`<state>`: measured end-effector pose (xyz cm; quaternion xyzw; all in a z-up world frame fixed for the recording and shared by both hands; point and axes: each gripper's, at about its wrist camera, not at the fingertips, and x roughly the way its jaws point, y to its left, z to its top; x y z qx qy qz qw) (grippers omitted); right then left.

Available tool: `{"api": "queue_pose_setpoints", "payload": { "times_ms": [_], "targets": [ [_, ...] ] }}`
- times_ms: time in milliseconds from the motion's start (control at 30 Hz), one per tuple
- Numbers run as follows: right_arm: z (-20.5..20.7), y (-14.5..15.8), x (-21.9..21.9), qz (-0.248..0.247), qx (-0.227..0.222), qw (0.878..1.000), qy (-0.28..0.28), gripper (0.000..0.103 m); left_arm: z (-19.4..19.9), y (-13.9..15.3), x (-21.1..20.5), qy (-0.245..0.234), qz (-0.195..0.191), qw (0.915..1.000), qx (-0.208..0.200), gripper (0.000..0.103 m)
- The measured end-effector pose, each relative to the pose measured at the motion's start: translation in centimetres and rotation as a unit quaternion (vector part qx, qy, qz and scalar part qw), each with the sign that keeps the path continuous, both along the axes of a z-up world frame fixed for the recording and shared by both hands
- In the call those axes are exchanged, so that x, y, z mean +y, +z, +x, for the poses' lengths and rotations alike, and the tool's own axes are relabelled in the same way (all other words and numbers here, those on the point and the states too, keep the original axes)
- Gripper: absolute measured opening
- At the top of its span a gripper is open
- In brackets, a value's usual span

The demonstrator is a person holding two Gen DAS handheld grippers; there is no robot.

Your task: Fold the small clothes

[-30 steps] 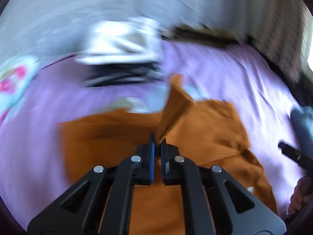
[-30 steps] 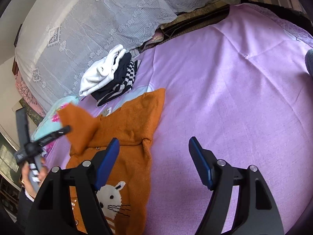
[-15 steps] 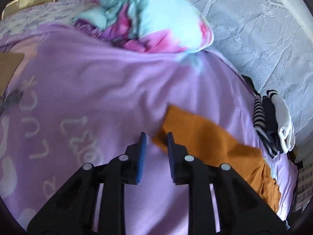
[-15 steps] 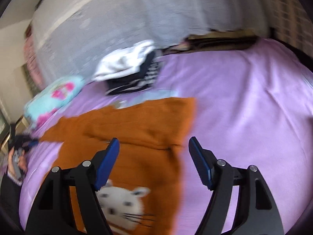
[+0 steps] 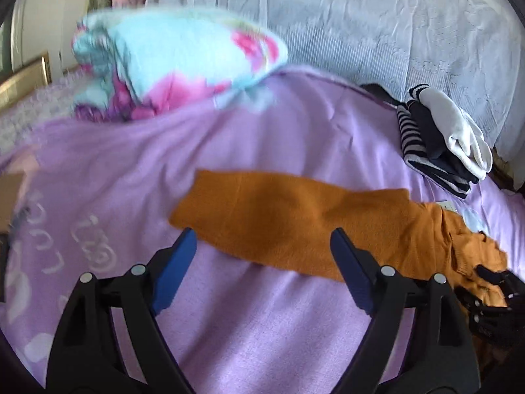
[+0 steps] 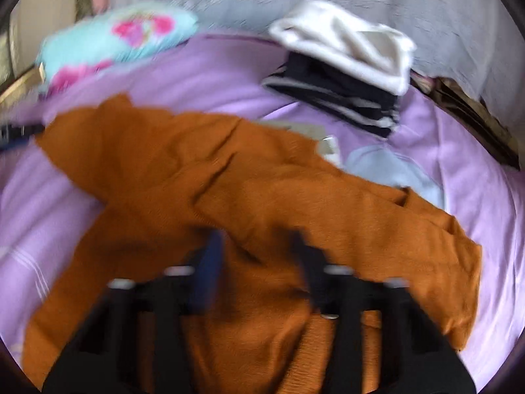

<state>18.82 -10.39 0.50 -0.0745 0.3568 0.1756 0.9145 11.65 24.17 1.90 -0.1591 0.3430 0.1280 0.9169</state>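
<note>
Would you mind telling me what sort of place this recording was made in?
Most likely a bedroom: the work surface looks like a bed under a purple sheet, with a floral pillow at one edge and a stack of folded clothes nearby.

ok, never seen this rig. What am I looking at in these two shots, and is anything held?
No robot: a person holds a two-finger clamp in each hand, each with a fisheye camera looking along its fingers. One picture is from the left gripper, the other from the right gripper. On the purple bedsheet lie a spread orange knitted sweater, a stack of folded dark, striped and white clothes and a turquoise-and-pink floral pillow. The left jaws have just been opening; the sleeve lies ahead, ungripped. The right jaws have just been closing over the sweater; blurred, apparently not yet pinching.
</note>
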Motion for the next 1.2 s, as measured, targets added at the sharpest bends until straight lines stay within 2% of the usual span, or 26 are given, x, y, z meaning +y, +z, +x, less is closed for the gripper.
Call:
{"api": "queue_pose_setpoints", "payload": {
  "times_ms": [67, 167, 267, 367, 400, 467, 500, 567, 633, 733, 800, 867, 933, 967, 1000, 1033, 1067, 1167, 1200],
  "targets": [
    [-0.4, 1.7, -3.3, 0.025, -0.033, 0.998, -0.037, 0.009, 0.3, -0.5, 1.2, 0.011, -0.028, 0.9995, 0.007, 0.09],
    [-1.2, 3.9, -10.6, 0.066, -0.068, 0.988, -0.123, 0.005, 0.3, -1.0, 2.4, 0.023, -0.068, 0.9974, 0.007, 0.09],
    [-3.4, 5.2, -20.4, 0.087, -0.096, 0.964, -0.231, 0.005, -0.3, -1.4, 2.9, 0.028, -0.089, 0.9956, 0.006, 0.091],
    [-6.4, 5.0, -29.9, 0.063, -0.101, 0.927, -0.354, 0.005, -0.1, -1.7, 2.9, 0.033, -0.088, 0.9956, 0.012, 0.091],
    [-7.7, 4.7, -32.7, 0.074, -0.091, 0.917, -0.382, 0.006, -0.2, -1.7, 2.9, 0.034, -0.086, 0.9956, 0.015, 0.091],
    [-9.4, 4.2, -34.9, 0.14, -0.068, 0.915, -0.373, 0.01, -0.1, -1.8, 2.9, 0.034, -0.088, 0.9954, 0.017, 0.091],
    [-9.7, 3.9, -34.6, 0.174, -0.058, 0.921, -0.344, 0.014, -0.1, -1.8, 2.9, 0.034, -0.089, 0.9953, 0.018, 0.091],
    [-9.2, 3.4, -31.6, 0.198, -0.042, 0.939, -0.278, 0.029, -0.2, -1.9, 2.9, 0.035, -0.092, 0.9949, 0.019, 0.092],
    [-7.8, 2.5, -26.2, 0.225, -0.017, 0.956, -0.189, 0.06, -0.2, -2.1, 2.9, 0.039, -0.092, 0.9947, 0.022, 0.092],
    [-4.9, 0.9, -18.1, 0.24, 0.039, 0.966, -0.089, 0.062, -0.5, -2.5, 2.9, 0.048, -0.091, 0.9944, 0.023, 0.092],
    [-2.7, -0.7, -13.4, 0.238, 0.091, 0.965, -0.054, 0.062, -0.8, -2.5, 3.0, 0.054, -0.091, 0.9942, 0.02, 0.093],
    [-0.6, -1.3, -12.2, 0.247, 0.104, 0.961, -0.067, 0.062, -0.9, -2.6, 3.2, 0.054, -0.098, 0.9935, 0.018, 0.094],
    [1.3, -1.5, -13.0, 0.295, 0.111, 0.944, -0.094, 0.062, -0.8, -2.7, 3.3, 0.052, -0.102, 0.9933, 0.019, 0.095],
    [1.4, -1.6, -13.3, 0.33, 0.118, 0.932, -0.095, 0.062, -0.7, -2.7, 3.3, 0.051, -0.101, 0.9934, 0.02, 0.096],
    [1.7, -1.7, -13.0, 0.35, 0.116, 0.925, -0.092, 0.056, -0.7, -2.7, 3.2, 0.05, -0.101, 0.9935, 0.02, 0.096],
    [1.9, -1.5, -13.6, 0.359, 0.106, 0.923, -0.094, 0.022, -0.6, -2.7, 3.2, 0.049, -0.101, 0.9935, 0.021, 0.097],
    [1.7, -1.1, -14.3, 0.357, 0.089, 0.924, -0.1, 0.007, -0.6, -2.7, 3.2, 0.047, -0.102, 0.9935, 0.021, 0.097],
    [-0.5, 1.8, -17.4, 0.319, -0.008, 0.936, -0.148, 0.005, -0.7, -2.6, 3.6, 0.049, -0.114, 0.9921, 0.015, 0.097],
    [-2.0, 2.9, -19.2, 0.287, -0.047, 0.941, -0.176, 0.005, -0.8, -2.7, 3.9, 0.054, -0.119, 0.9913, 0.013, 0.097]
  ]
}}
